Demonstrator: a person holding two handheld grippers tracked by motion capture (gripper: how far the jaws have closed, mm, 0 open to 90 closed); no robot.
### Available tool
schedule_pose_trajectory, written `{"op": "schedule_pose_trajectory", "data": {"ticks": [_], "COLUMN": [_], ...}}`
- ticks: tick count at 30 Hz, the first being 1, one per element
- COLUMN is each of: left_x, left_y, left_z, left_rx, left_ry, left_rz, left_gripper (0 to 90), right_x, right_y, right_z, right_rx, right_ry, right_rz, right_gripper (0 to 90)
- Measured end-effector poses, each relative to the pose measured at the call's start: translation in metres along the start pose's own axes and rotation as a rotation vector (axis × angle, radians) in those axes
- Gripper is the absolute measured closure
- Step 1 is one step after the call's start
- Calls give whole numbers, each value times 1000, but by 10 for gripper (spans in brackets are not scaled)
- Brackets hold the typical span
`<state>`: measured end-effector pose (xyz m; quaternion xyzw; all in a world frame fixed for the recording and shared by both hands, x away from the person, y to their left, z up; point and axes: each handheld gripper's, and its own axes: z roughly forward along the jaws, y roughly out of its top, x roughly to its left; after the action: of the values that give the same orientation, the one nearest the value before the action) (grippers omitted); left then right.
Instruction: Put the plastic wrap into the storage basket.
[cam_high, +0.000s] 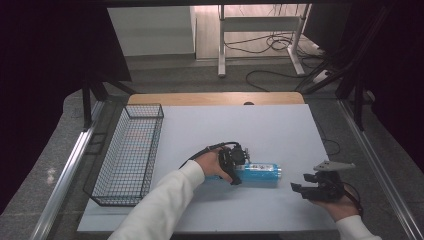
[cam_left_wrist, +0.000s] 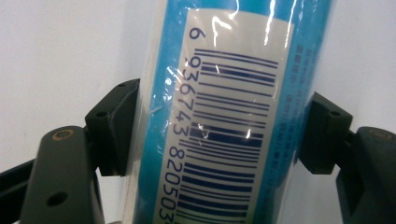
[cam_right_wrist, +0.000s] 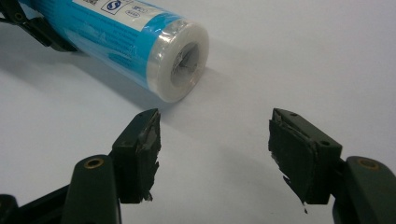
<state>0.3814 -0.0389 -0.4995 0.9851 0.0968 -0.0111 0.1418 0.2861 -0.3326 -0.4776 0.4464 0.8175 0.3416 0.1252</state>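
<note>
A blue roll (cam_high: 260, 172) wrapped in clear film lies on its side on the pale tabletop (cam_high: 280, 130), a little toward the near edge and right of the middle. It carries a white label with a barcode, and its right-hand end shows a white rim around a dark core hole.

The left gripper (cam_high: 234, 162), held in a hand that comes out of a white sleeve (cam_high: 160, 210), sits over the roll's left end. In the left gripper view its two black fingers (cam_left_wrist: 114, 126) stand on either side of the roll (cam_left_wrist: 224, 112), with the pads against the film on both flanks, so the fingers are closed on the roll. The barcode label faces the camera between them.

The right gripper (cam_high: 306, 185) rests low over the tabletop to the right of the roll, apart from it, with a grey three-cornered plate on top. In the right gripper view its fingers (cam_right_wrist: 140, 154) stand wide with nothing between them. The roll's open end (cam_right_wrist: 182, 60) lies just beyond them and slightly to the left, not touching either pad.

A black wire basket (cam_high: 131, 155) stands on the left part of the tabletop, well apart from the roll.
</note>
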Motion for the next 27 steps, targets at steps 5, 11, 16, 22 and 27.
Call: {"op": "schedule_pose_trajectory", "data": {"ticks": [5, 11, 16, 22, 27], "left_x": [6, 9, 8, 8, 11], "left_y": [-1, -7, -11, -16, -20], "left_z": [-3, -20, -36, -58, -70], "left_rx": [0, -17, -1, 25, 47], "left_ry": [-5, -1, 16, 33, 41], "left_rz": [-45, -70, -107, -145, -173], "left_gripper": [286, 293, 298, 306, 311], "right_x": [-1, -2, -1, -1, -1], "right_y": [0, 0, 1, 1, 1], "right_z": [-1, -1, -2, -2, -2], "right_rx": [-3, -9, -10, -14, -16], "right_ry": [-3, -6, -7, -9, -7], "right_rz": [2, 3, 2, 4, 2], "right_gripper": [346, 348, 348, 348, 348]}}
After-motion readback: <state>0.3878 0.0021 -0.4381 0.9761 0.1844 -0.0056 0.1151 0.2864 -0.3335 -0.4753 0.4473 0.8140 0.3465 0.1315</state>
